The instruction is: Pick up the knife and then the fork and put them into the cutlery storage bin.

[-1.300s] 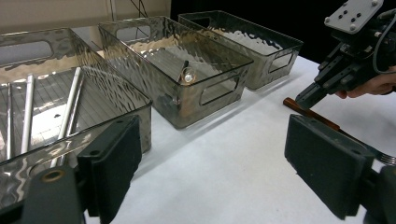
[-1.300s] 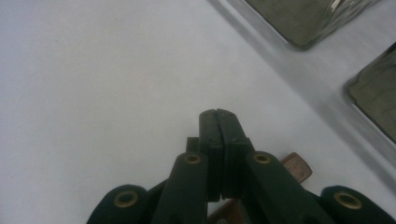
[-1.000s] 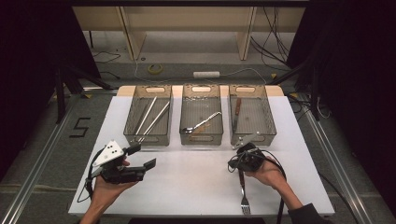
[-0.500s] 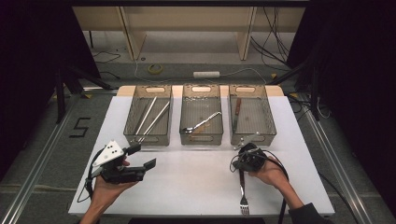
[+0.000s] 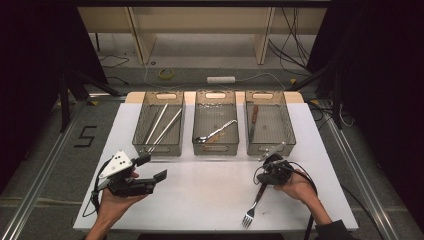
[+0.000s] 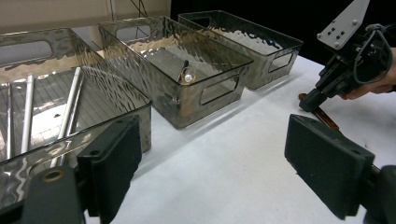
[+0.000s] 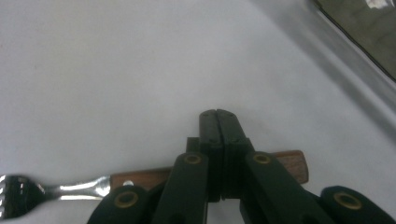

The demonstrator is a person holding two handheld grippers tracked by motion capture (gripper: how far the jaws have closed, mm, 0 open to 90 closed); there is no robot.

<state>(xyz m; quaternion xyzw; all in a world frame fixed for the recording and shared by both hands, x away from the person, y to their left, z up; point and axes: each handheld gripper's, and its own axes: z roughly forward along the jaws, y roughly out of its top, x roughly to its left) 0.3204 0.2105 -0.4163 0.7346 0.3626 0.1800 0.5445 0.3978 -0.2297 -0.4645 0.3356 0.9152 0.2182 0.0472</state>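
A fork (image 5: 251, 209) with a wooden handle lies on the white table (image 5: 200, 200), tines toward the front edge. My right gripper (image 5: 263, 184) is shut, its closed jaws pressed down over the far end of the handle (image 7: 292, 165); the pads meet with nothing between them. The steel tines (image 7: 18, 191) show at the left of the right gripper view. My left gripper (image 5: 151, 168) hovers at the front left, jaws wide open and empty (image 6: 233, 163). From the left gripper view the right gripper (image 6: 309, 103) stands tip-down on the fork's handle (image 6: 327, 120).
Three clear bins stand in a row at the back. The left bin (image 5: 159, 150) holds long metal sticks (image 5: 162, 127), the middle bin (image 5: 216, 150) a spoon (image 5: 216, 132), the right bin (image 5: 287, 135) a wooden-handled utensil (image 5: 253, 119). Cables lie on the floor beyond.
My right gripper has dropped a little toward me and now sits on the fork's handle. The left gripper and the fork have stayed put.
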